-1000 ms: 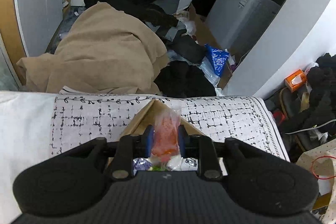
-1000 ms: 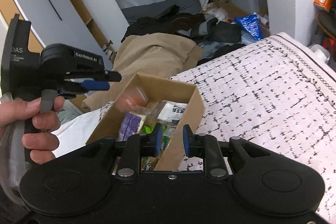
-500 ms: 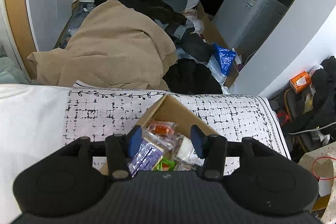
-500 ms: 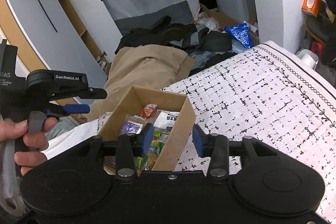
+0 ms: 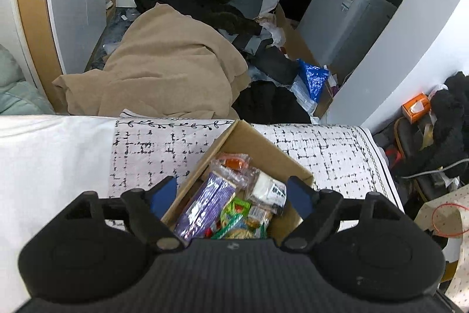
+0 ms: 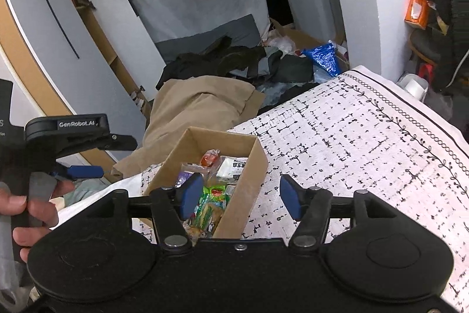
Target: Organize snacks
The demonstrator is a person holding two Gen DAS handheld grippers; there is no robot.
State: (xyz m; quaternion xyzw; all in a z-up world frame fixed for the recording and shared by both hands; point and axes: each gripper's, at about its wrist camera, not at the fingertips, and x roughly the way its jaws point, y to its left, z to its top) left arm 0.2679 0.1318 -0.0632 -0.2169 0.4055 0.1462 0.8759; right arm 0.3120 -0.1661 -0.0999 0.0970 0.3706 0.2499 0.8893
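**Box near the edge, snacks heaped loose**

The cardboard box (image 5: 265, 150) sits on the patterned cloth (image 5: 140, 154) of the table, close to its far edge, with a tan blanket (image 5: 164, 72) and a clutter of clothes on the floor beyond. Inside lie the snacks — a purple packet (image 5: 205, 203), a green wrapper (image 5: 233, 214), a white packet (image 5: 268, 188) and an orange-filled clear bag (image 5: 234, 162) resting on top at the far end.

The left claw (image 5: 233, 194) hangs above the box, its jaws having just been opening, now spread wide with nothing between them. The right claw (image 6: 236, 197) also has its jaws just opened and parted, empty, straddling the box's right wall.

The risks, as I judge them: the right claw coming down could catch that wall and shove the light box toward the edge. The orange bag sits high and loose, so a knock might tip it out. Slick wrappers piled unevenly could also slip from a shallow pinch — or two could come up together.
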